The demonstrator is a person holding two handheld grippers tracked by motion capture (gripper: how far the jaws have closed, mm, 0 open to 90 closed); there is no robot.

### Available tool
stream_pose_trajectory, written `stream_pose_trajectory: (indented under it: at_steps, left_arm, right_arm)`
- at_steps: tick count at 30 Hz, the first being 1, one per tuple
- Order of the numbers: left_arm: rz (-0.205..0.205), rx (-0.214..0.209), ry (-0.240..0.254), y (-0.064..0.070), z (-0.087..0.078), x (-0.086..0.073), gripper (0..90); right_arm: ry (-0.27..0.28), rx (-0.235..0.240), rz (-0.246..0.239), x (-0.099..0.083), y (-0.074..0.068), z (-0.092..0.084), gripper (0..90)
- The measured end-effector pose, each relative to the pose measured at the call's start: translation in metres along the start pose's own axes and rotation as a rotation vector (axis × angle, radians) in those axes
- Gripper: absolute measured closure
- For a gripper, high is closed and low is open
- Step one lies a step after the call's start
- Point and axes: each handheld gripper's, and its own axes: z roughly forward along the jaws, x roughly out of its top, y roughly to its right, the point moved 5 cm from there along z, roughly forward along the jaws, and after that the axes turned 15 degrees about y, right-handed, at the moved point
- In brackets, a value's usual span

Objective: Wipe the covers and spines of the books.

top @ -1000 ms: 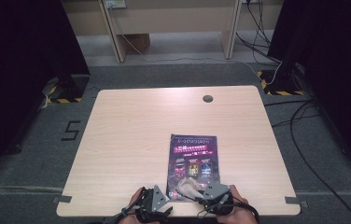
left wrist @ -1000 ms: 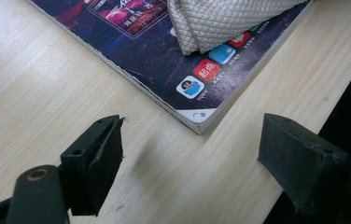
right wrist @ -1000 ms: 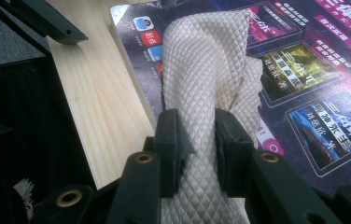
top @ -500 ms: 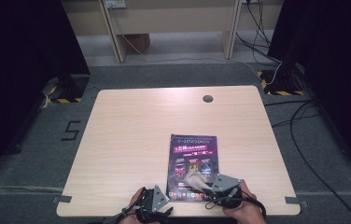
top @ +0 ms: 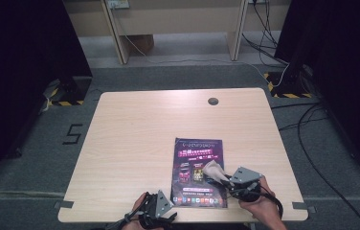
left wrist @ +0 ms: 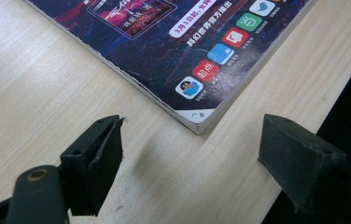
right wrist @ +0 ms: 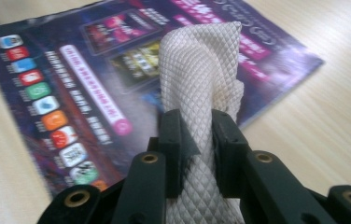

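Left gripper (top: 161, 207): held low at the near edge of the pale wooden table (top: 135, 139), just left of the magazine's near-left corner. In the left gripper view the jaws stand wide apart with nothing between them; that corner lies just ahead of the gap. Judged parked, or ready to pin the corner should the magazine slide.

Magazine: a dark purple glossy magazine (top: 199, 172) with pink lettering and a row of coloured app icons is laid flat near the near edge, right of the table's middle, its long sides running away from the person.

Cloth: a white, diamond-textured cloth (right wrist: 204, 88) is pinched between the right jaws, its free end bunched above the cover. Whether it touches the cover cannot be told.

Right gripper (top: 229, 181): over the magazine's near-right part, angled towards its centre. Its jaws have just been closing and are clamped narrowly on the cloth, a grip judged to suit wiping the cover.

Right hand (top: 259, 203): at the near edge, right of the magazine.
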Motion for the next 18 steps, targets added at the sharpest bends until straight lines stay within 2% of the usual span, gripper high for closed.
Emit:
stream_pose_trajectory:
  at_steps: [13, 14, 18]
  left_arm:
    - [-0.002, 0.003, 0.003, -0.001, -0.001, 0.001, 21.2]
    - [-0.004, 0.004, 0.003, -0.001, 0.0, 0.0, 21.2]
    - [-0.002, 0.003, 0.003, -0.001, -0.001, 0.001, 21.2]
  right_arm:
    - [-0.011, -0.107, 0.054, -0.01, 0.034, -0.008, 76.3]
    - [-0.018, -0.133, 0.072, -0.014, 0.042, -0.01, 76.3]
    - [-0.022, -0.161, 0.081, -0.017, 0.052, -0.013, 76.3]
